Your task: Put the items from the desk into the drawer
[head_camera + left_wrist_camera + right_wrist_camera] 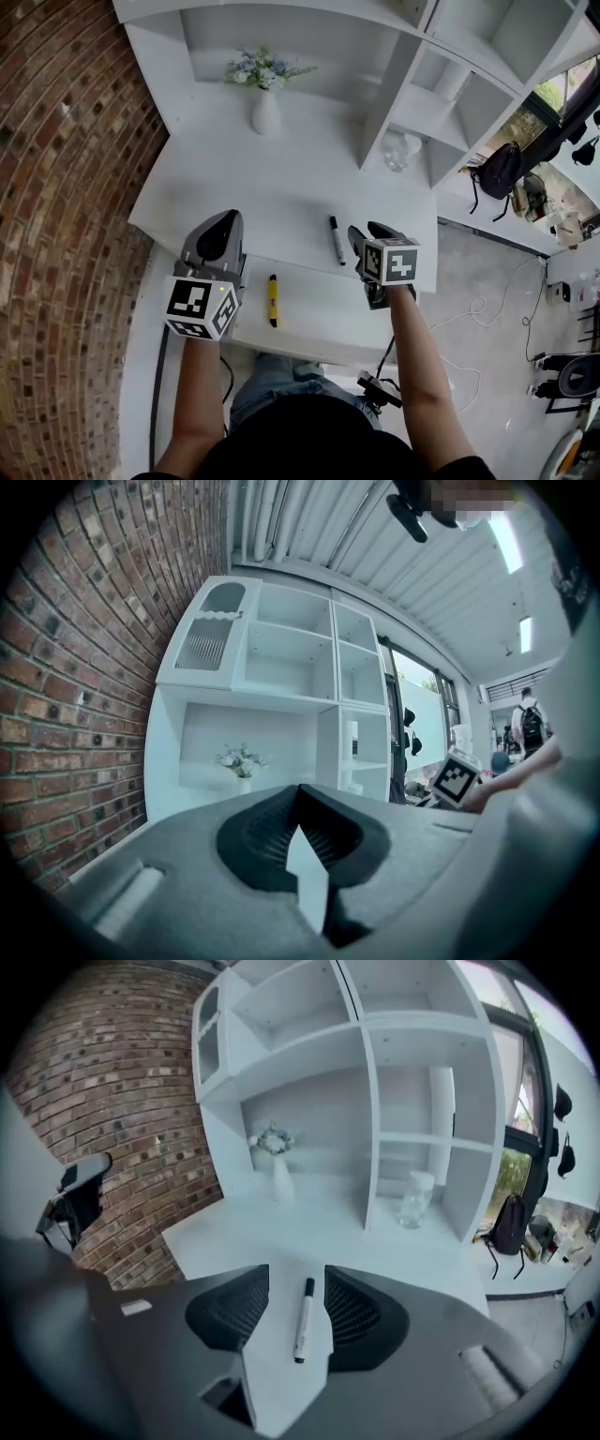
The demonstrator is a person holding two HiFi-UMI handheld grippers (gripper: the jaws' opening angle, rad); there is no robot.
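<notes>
A black-capped white marker (335, 240) lies on the white desk (281, 197), just left of my right gripper (367, 230). In the right gripper view the marker (303, 1321) shows on the desk in the gap between the parted jaws of the right gripper (297, 1269), and the pads do not touch it. A yellow pen-like item (273, 300) rests on a lower white surface in front of the desk edge, apparently the pulled-out drawer (328, 323). My left gripper (228, 217) hovers at the desk's left front, pointing level, with the left gripper's (298, 789) jaws closed together on nothing.
A white vase of flowers (265, 111) stands at the back of the desk under the shelves. A glass jar (401, 150) sits in the right shelf bay. A brick wall (66, 187) borders the left. A backpack (500, 173) and cables lie on the floor at right.
</notes>
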